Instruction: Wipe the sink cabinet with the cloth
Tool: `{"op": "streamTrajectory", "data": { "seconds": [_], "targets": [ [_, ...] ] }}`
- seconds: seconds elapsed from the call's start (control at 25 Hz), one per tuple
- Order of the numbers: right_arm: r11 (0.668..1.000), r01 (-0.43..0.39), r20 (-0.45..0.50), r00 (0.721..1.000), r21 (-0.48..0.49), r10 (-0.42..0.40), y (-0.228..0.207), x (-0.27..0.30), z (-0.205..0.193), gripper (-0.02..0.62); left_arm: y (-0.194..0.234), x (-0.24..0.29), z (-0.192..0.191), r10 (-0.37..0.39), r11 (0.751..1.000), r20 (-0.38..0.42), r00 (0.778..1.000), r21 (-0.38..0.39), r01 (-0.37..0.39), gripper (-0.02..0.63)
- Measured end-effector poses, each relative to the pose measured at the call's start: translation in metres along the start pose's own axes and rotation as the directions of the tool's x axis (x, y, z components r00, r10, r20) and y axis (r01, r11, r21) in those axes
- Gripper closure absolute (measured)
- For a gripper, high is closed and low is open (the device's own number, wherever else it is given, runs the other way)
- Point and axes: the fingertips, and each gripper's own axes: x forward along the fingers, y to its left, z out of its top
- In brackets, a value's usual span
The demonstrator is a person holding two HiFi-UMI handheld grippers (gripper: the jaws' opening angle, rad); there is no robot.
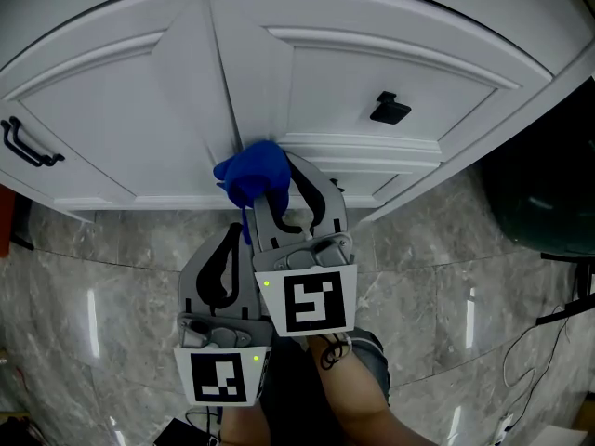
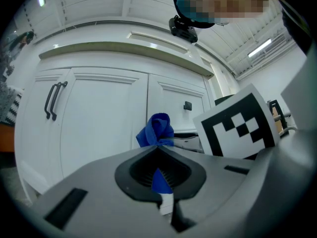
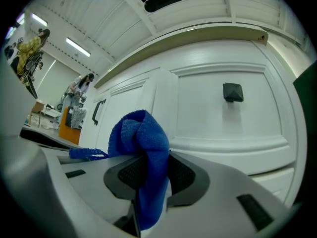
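A blue cloth [image 1: 251, 170] is bunched against the white sink cabinet [image 1: 121, 119], low on the seam between two doors. My right gripper [image 1: 282, 182] is shut on the bunch, close to the door face; in the right gripper view the cloth [image 3: 143, 148] hangs down between the jaws of the right gripper [image 3: 148, 155]. Just behind and to the left, my left gripper [image 1: 238, 235] is shut on a thin trailing end of the cloth. In the left gripper view, that blue strip [image 2: 159, 180] with a white tag sits clamped in the left gripper [image 2: 159, 150].
The right door carries a black knob [image 1: 390, 108] and the left door a black bar handle [image 1: 28, 144]. Grey marble floor [image 1: 112, 286] lies below. A dark green object [image 1: 544, 193] stands at the right, with cables [image 1: 535, 342] on the floor near it.
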Motion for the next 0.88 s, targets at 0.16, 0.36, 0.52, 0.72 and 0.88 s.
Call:
{"op": "streamTrajectory", "data": {
  "seconds": [0.16, 0.36, 0.52, 0.72, 0.88],
  "targets": [
    [0.999, 0.011, -0.033, 0.999, -0.041, -0.013, 0.000, 0.000, -0.003, 0.480, 0.000, 0.000, -0.001, -0.002, 1.000, -0.010, 1.000, 0.001, 0.002, 0.606],
    [0.998, 0.031, -0.054, 0.998, -0.051, -0.033, -0.006, -0.003, -0.004, 0.480, -0.005, 0.000, 0.000, -0.022, 1.000, -0.004, 1.000, -0.005, 0.022, 0.606],
    [0.998, 0.058, -0.046, 0.997, -0.035, -0.059, -0.013, -0.005, -0.002, 0.480, -0.011, -0.001, 0.003, -0.047, 0.999, 0.002, 0.999, -0.006, 0.047, 0.606],
    [0.995, 0.092, -0.059, 0.994, -0.026, -0.094, -0.022, -0.009, -0.003, 0.480, -0.019, -0.001, 0.003, -0.076, 0.997, -0.005, 0.997, -0.009, 0.076, 0.606],
    [0.994, 0.110, -0.059, 0.992, -0.010, -0.110, -0.028, -0.011, -0.003, 0.480, -0.023, -0.002, 0.004, -0.092, 0.996, -0.006, 0.996, -0.002, 0.092, 0.606]
  ]
}}
